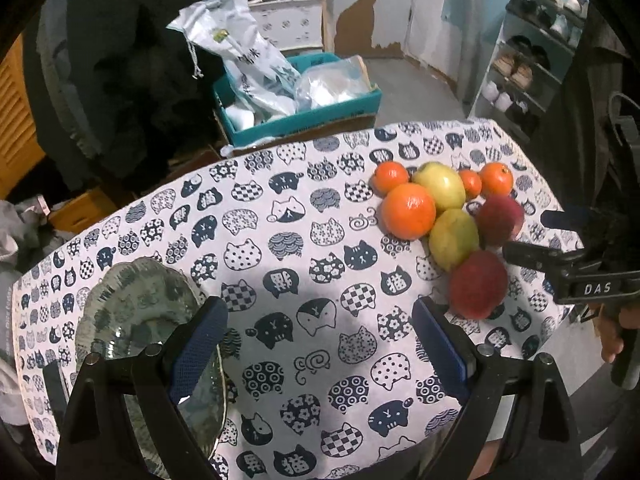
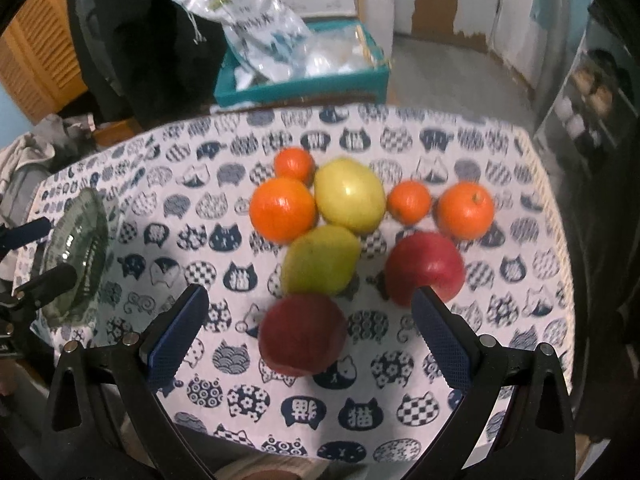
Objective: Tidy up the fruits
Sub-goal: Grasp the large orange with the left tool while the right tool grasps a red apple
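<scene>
Tongs (image 2: 312,316) gape above red apple (image 2: 303,334) (blurred).

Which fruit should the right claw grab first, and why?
Probably the nearest red fruit. The right gripper is open, and that fruit already sits between its fingers, not yet pinched. Lowering a little and closing looks best, then carrying it to the glass plate.

A white cloth printed with navy cat faces (image 1: 304,240) covers the tabletop. Beyond its far edge, a teal crate (image 1: 304,116) holds crinkled plastic bags (image 1: 248,56). A shoe rack (image 1: 532,56) lined with pairs stands against the right wall, where paint has peeled (image 1: 360,24). Dark clothing (image 1: 132,60) hangs at left, beside an orange slatted panel (image 1: 16,120).
</scene>
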A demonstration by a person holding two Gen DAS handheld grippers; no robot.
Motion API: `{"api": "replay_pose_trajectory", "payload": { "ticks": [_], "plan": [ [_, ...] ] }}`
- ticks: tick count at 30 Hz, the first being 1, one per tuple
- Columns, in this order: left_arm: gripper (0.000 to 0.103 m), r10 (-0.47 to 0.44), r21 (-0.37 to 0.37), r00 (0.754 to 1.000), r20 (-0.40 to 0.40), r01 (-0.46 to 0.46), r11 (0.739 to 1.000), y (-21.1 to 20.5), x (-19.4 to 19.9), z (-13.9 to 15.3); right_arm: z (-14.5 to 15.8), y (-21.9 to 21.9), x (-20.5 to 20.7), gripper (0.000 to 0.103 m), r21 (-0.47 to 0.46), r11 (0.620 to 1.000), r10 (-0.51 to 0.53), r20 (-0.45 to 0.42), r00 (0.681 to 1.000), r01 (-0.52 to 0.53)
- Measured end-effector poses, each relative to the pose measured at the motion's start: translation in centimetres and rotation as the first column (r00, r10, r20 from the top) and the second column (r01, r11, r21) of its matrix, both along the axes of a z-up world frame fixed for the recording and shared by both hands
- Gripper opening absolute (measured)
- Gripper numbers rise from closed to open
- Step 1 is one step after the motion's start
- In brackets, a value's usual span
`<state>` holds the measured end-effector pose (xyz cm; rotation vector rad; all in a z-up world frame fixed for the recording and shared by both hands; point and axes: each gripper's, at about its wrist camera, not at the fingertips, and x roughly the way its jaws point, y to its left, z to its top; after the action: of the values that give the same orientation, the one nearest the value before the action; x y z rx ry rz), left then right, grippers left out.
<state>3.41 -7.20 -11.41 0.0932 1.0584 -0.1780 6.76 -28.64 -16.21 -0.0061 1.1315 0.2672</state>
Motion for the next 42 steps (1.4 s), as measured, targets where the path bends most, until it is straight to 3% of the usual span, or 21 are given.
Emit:
{"api": "replay_pose_trajectory", "payload": {
  "ticks": [15, 24, 30, 42],
  "plan": [
    [0.095, -0.038, 0.021, 0.995, -0.088, 0.040, 0.999, -2.0, 1.1, -4.0, -6.5, 0.6, 0.4, 0.099, -0.009, 1.000, -0.003, -0.151, 0.988, 0.002],
    [0.095, -0.038, 0.026, 0.994, -0.107, 0.041, 0.999, -2.2, 1.6, -4.8, -8.3, 1.2, 0.6, 0.075, 0.027, 0.999, 0.028, -0.208, 0.978, -0.023],
    [0.095, -0.028, 0.000, 0.993, -0.117, 0.028, 1.000, -2.1, 2.2, -5.0, -8.0, 1.1, 0.2, 0.074, 0.010, 0.999, 0.039, -0.188, 0.981, -0.038],
    [0.095, -0.016, -0.054, 0.992, -0.129, 0.009, 0.999, -4.5, 5.1, -5.1, -4.2, -1.9, 0.1, 0.074, -0.009, 1.000, -0.009, -0.040, 0.999, 0.009]
  ]
}}
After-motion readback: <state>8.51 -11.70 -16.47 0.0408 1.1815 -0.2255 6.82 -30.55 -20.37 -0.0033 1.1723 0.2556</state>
